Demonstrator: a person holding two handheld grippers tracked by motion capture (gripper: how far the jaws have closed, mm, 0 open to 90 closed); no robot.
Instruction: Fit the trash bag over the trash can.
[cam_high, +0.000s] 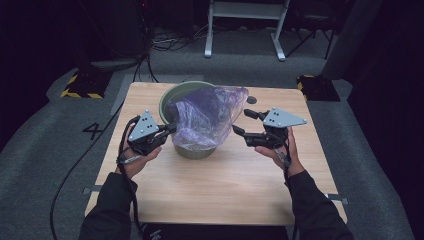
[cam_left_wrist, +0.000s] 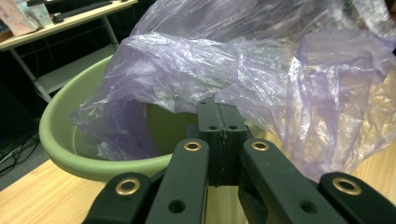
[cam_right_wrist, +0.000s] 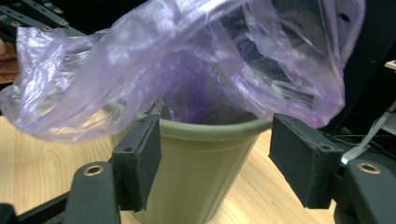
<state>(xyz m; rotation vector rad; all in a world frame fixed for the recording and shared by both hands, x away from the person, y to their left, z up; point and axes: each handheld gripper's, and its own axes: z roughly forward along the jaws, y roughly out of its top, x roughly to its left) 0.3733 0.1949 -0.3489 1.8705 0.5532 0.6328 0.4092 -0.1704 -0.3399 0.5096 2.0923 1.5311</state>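
An olive-green bin (cam_high: 195, 150) stands on the wooden table (cam_high: 220, 195), with a crumpled translucent purple bag (cam_high: 207, 117) partly inside it and billowing over the rim. My left gripper (cam_high: 172, 128) is at the bin's left rim. In the left gripper view its jaws (cam_left_wrist: 220, 116) are pressed together on a fold of the bag's edge (cam_left_wrist: 261, 60), above the bin's rim (cam_left_wrist: 60, 140). My right gripper (cam_high: 241, 121) is open just right of the bag, touching nothing. In the right gripper view its pads (cam_right_wrist: 137, 158) stand wide apart before the bin (cam_right_wrist: 201, 186), under the overhanging bag (cam_right_wrist: 187, 60).
A small dark object (cam_high: 251, 100) lies on the table behind the bag. Beyond the table's far edge stand a white metal frame (cam_high: 245, 12) and yellow-and-black striped blocks (cam_high: 82, 87) on the grey floor, with cables trailing at the left.
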